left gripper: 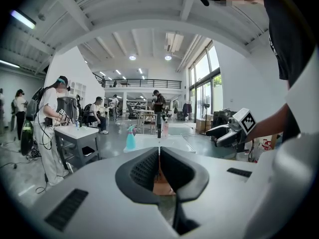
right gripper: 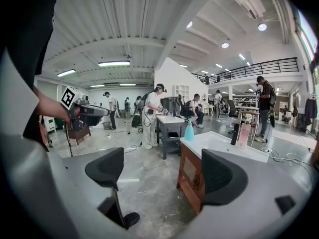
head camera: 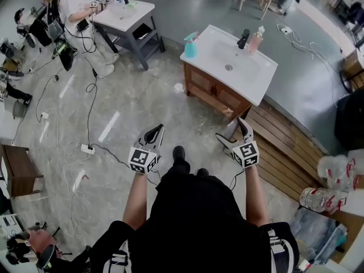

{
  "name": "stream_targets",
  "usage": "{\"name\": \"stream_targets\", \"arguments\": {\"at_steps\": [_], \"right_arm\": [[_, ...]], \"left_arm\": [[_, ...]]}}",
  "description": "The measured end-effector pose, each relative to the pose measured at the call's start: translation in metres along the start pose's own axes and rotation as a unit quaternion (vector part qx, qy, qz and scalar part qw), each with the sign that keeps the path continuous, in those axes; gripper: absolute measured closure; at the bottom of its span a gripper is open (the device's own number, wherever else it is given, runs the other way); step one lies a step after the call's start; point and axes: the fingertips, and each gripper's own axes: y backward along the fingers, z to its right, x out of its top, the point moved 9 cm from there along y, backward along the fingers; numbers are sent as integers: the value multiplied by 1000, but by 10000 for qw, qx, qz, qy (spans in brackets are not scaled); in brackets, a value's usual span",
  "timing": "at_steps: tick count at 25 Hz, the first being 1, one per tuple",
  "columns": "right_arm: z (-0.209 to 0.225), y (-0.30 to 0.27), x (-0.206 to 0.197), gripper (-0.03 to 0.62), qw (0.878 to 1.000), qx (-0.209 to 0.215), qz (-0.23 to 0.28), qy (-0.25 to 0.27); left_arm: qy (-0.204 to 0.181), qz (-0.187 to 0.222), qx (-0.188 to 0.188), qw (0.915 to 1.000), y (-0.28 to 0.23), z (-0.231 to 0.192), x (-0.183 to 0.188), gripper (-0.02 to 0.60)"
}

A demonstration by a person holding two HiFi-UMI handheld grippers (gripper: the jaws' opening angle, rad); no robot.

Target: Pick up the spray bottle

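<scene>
The teal spray bottle (head camera: pixel 190 45) stands upright on the left corner of a white sink top (head camera: pixel 250 75) on a wooden cabinet, well ahead of both grippers. It shows as the bottle (left gripper: pixel 130 138) in the left gripper view and the bottle (right gripper: pixel 189 129) in the right gripper view. My left gripper (head camera: pixel 154 133) hangs over the floor with its jaws pressed together and nothing in them; its view shows the left gripper (left gripper: pixel 159 156). My right gripper (head camera: pixel 233 134) is open and empty near the cabinet's front corner; its view shows the right gripper (right gripper: pixel 164 172).
A black faucet (head camera: pixel 243 38) and a pink bottle (head camera: pixel 256 38) stand at the sink's back. A person works at a grey table (head camera: pixel 126 15) far left. Cables and a power strip (head camera: pixel 87 149) lie on the floor. Wooden steps (head camera: pixel 290 147) run at right.
</scene>
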Motion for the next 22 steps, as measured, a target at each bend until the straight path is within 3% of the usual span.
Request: {"name": "stream_targets", "arguments": {"at_steps": [14, 22], "right_arm": [[28, -88, 43, 92, 9995, -319, 28, -17], [20, -141, 64, 107, 9990, -433, 37, 38]], "left_arm": [[-208, 110, -266, 9994, -63, -105, 33, 553], [-220, 38, -403, 9989, -79, -160, 34, 554]]}}
